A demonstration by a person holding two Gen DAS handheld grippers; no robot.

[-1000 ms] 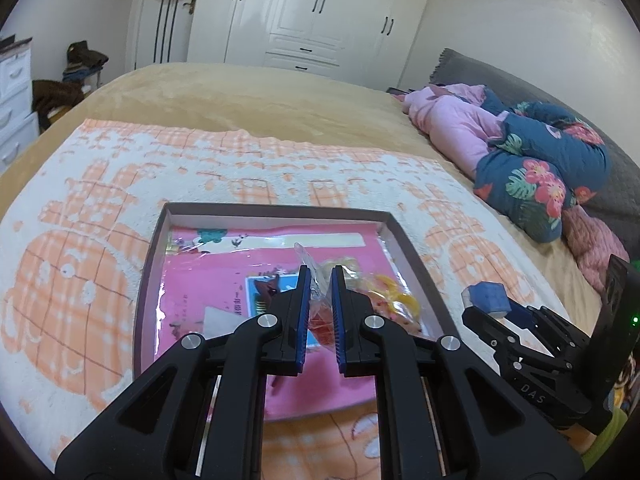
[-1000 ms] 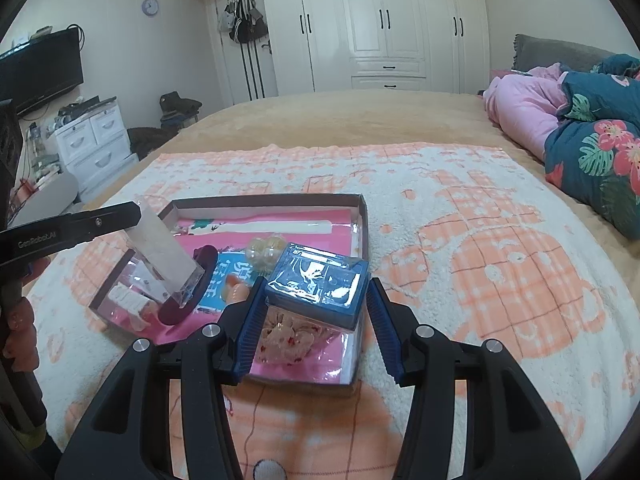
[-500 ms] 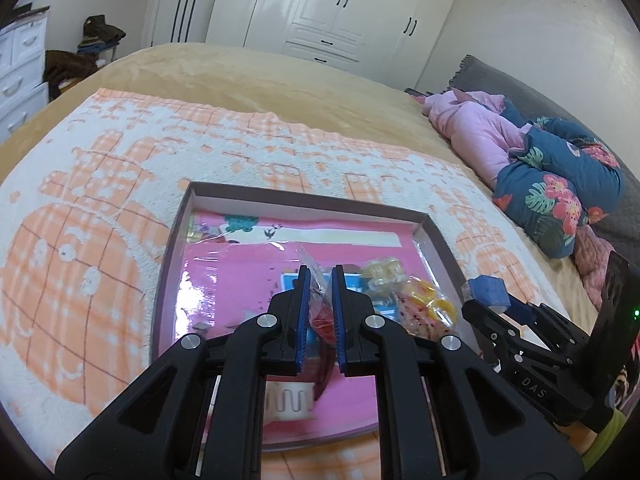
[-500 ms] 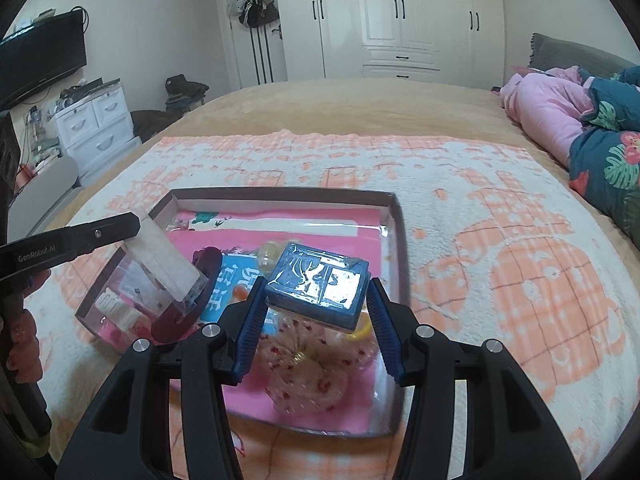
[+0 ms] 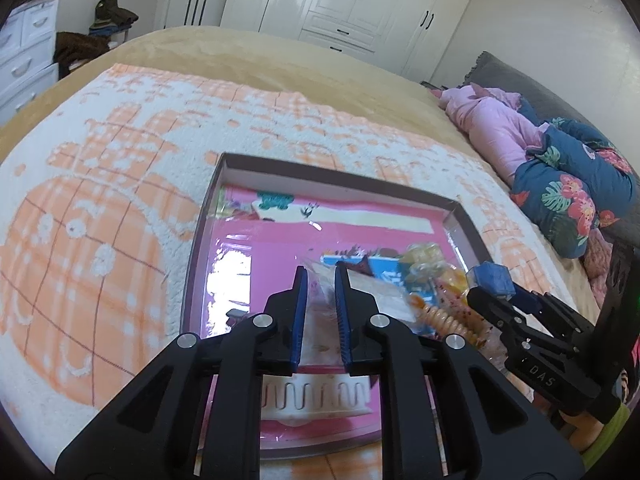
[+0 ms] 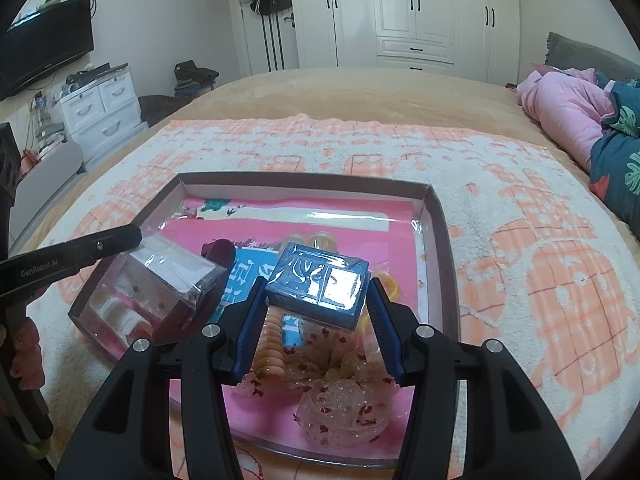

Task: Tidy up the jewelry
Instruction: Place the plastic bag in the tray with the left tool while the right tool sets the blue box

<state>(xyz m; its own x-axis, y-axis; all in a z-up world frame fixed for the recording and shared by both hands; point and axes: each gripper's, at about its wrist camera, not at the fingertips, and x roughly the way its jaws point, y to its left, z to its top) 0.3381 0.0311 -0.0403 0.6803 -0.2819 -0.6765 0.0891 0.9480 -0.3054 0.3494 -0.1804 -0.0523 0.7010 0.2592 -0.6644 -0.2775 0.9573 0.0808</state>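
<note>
Left wrist view: left gripper (image 5: 321, 280) clenched on clear plastic packet (image 5: 320, 304), low centre of frame, over pink-lined tray (image 5: 466, 220); right gripper (image 5: 490, 292) at right edge

Right wrist view: right gripper (image 6: 316, 304) grasping blue box (image 6: 318, 284), mid-frame above tray (image 6: 440, 240); packet (image 6: 168, 276) at left

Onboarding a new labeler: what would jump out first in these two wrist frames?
First, the blue box clamped in the right gripper, held over the pink-lined tray on the orange-and-white blanket. Next, the left gripper pinching a clear plastic packet above the tray's left side. Below the blue box, a coiled orange hair tie and a sheer speckled scrunchie lie in the tray.
</note>
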